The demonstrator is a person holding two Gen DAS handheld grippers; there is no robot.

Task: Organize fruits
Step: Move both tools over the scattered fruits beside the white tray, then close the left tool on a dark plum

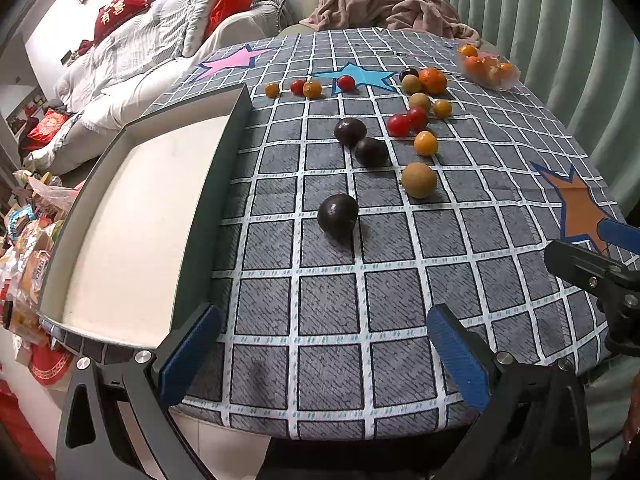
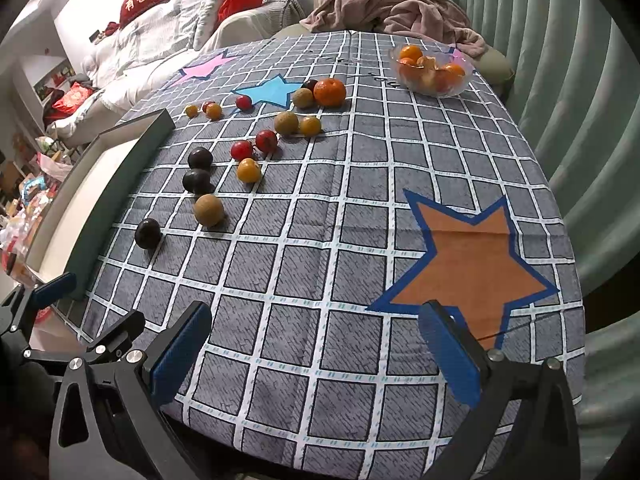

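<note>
While both tools are hovering low over the near edge of the table, nothing is being held. Two handheld grippers are pointing across a grey checked cloth printed with coloured stars. The left gripper is hanging with its blue pads spread wide, gripping nothing, just beside a shallow white tray lying along the left side. The right gripper is likewise gaping apart, its right finger sitting over an orange star. Small fruits are lying loose on the cloth in the middle: a dark plum nearest the tray, two more behind it, a brown round fruit, red and yellow cherry tomatoes, and a tangerine farther back. A clear bowl holding oranges is sitting at the far right.
</note>
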